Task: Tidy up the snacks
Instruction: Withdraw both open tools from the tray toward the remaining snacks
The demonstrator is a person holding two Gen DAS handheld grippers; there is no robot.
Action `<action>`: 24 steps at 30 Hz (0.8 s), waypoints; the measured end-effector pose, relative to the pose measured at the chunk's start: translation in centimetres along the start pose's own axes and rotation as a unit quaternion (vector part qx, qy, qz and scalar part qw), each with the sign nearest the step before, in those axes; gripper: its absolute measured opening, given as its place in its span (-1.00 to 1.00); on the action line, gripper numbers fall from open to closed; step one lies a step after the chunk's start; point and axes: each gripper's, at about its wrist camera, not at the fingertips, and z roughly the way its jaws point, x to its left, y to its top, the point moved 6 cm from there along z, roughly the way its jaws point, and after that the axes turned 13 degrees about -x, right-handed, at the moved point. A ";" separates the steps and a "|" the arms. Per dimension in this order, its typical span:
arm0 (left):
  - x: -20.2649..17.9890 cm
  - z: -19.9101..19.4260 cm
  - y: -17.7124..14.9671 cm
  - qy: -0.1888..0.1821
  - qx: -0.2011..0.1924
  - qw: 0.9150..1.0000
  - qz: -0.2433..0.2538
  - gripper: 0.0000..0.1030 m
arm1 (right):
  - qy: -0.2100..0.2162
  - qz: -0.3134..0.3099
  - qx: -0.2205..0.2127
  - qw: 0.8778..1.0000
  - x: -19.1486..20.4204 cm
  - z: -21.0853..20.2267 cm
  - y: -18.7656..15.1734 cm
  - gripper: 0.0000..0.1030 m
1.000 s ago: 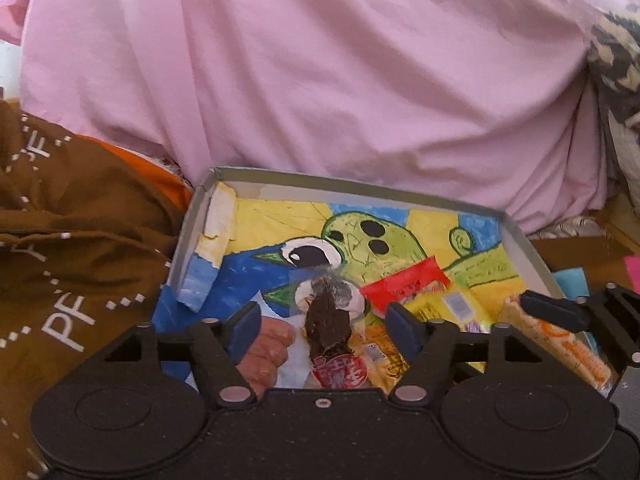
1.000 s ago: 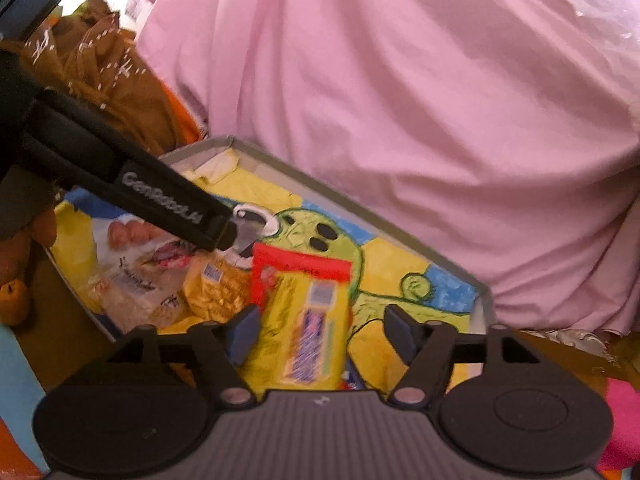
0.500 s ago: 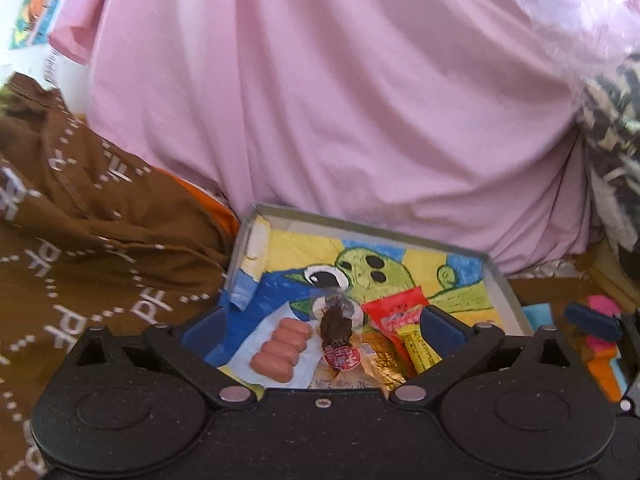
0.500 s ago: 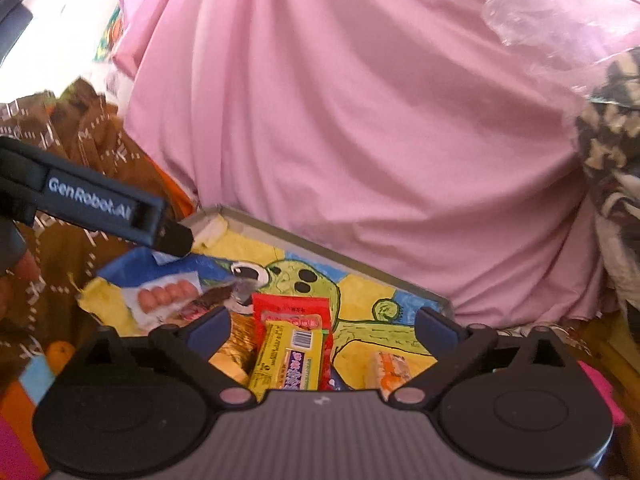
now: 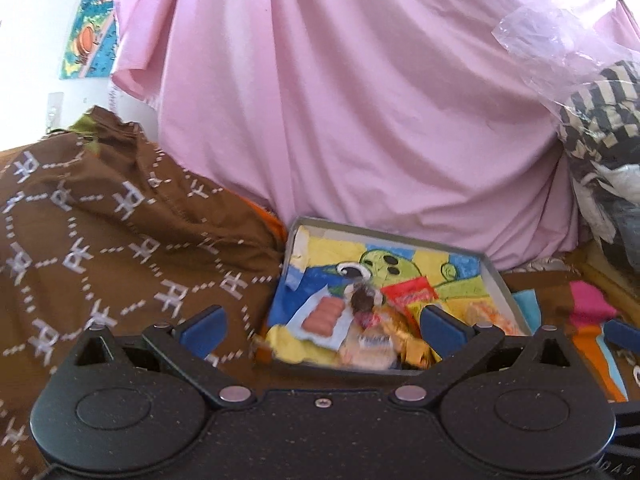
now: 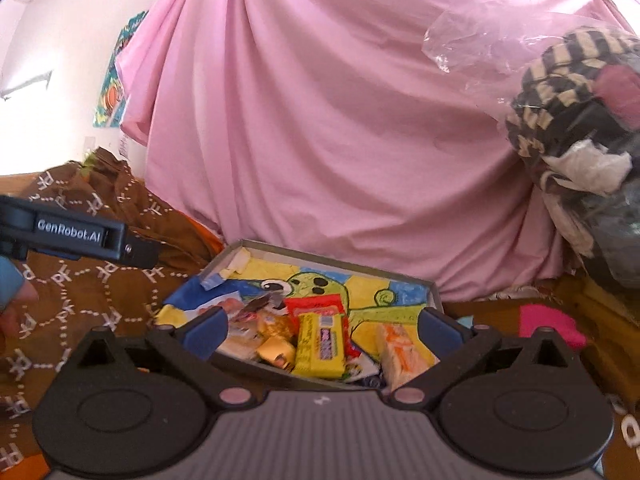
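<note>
Both my left gripper (image 5: 322, 326) and right gripper (image 6: 322, 326) gape wide, holding nothing; the snacks (image 6: 320, 344) lie heaped in the tray (image 6: 340, 249) at lower centre of each frame.

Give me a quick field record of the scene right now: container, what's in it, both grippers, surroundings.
container: shallow box with a cartoon drawing on its floor
contents: yellow snack bar, red packet, sausage pack, gold-wrapped sweets, orange-striped wafer pack
contents position: clustered at the box's near end
left gripper: open, empty, above the box's near-left edge
right gripper: open, empty, above the near end
surroundings: brown patterned cloth left, pink sheet behind
</note>
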 end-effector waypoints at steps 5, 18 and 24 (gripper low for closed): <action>1.0 -3.0 -1.8 0.003 0.012 1.000 0.016 0.99 | 0.001 0.023 0.020 1.000 0.5 -3.0 -0.9 1.00; 3.9 -8.6 -7.1 0.030 0.061 0.997 0.044 0.99 | 0.003 0.051 0.105 0.993 2.6 -9.0 -4.9 1.00; 4.4 -10.2 -9.0 0.033 0.085 0.995 0.043 0.99 | 0.018 0.056 0.151 0.987 4.0 -10.1 -6.9 1.00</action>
